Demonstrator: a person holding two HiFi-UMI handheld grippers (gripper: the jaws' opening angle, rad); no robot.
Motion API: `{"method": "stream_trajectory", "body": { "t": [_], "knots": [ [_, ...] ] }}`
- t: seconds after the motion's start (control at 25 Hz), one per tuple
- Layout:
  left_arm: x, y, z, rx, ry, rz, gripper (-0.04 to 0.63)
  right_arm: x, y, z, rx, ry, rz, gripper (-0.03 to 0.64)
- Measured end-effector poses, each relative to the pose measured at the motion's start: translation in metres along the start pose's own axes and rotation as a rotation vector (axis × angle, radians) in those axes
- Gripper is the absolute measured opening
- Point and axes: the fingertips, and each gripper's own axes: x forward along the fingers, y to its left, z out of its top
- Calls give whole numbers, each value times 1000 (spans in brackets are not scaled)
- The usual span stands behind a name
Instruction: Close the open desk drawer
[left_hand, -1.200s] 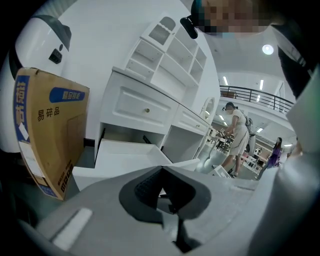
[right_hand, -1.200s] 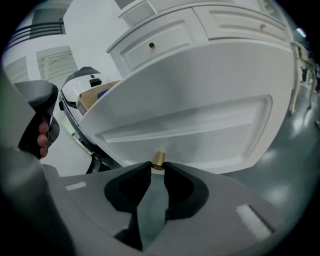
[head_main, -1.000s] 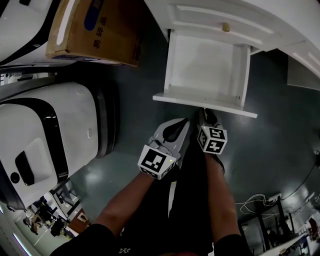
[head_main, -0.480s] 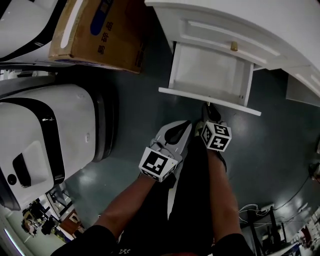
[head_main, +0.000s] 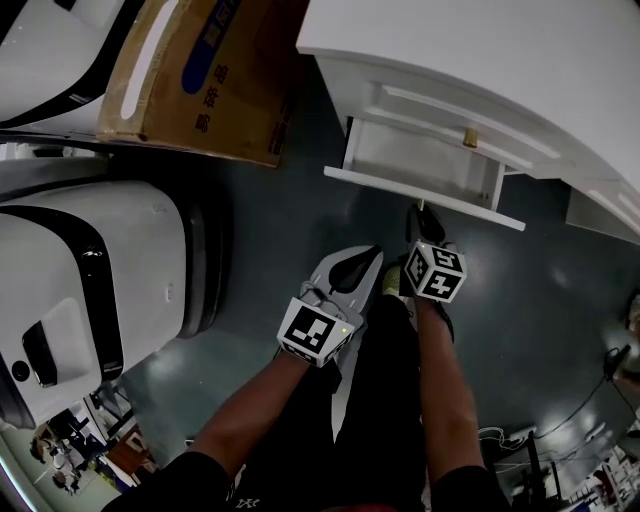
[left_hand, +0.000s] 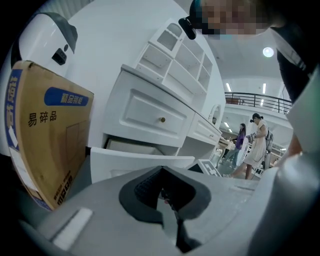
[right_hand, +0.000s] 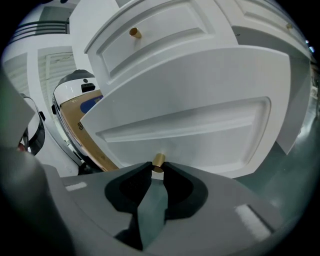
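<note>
Right gripper (right_hand: 158, 168) was pinching the little brass knob (right_hand: 158, 160) on the drawer (head_main: 420, 165), which stuck partway out of the white desk (head_main: 480, 60) right ahead, plain white board showing inside. Left gripper (left_hand: 163, 170) hung just beside it, jaws pressed together. Off to its left sat a cardboard box (left_hand: 45, 145) printed 易碎品.

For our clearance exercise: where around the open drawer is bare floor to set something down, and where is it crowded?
Bare floor lies right of the drawer, beside the desk; a narrower strip runs between the white machine and the left claw. Crowded: cardboard box, and right claw on the knob.
</note>
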Motion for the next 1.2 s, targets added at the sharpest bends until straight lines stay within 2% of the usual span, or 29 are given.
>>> {"method": "stream_trajectory", "body": {
  "t": [0.52, 1.2],
  "knots": [
    [31, 16, 11, 13, -30, 7, 2, 35, -14, 42, -19, -37, 16, 98],
    [41, 31, 13, 16, -41, 37, 2, 65, -24, 76, -60, -52, 31, 101]
  ]
}}
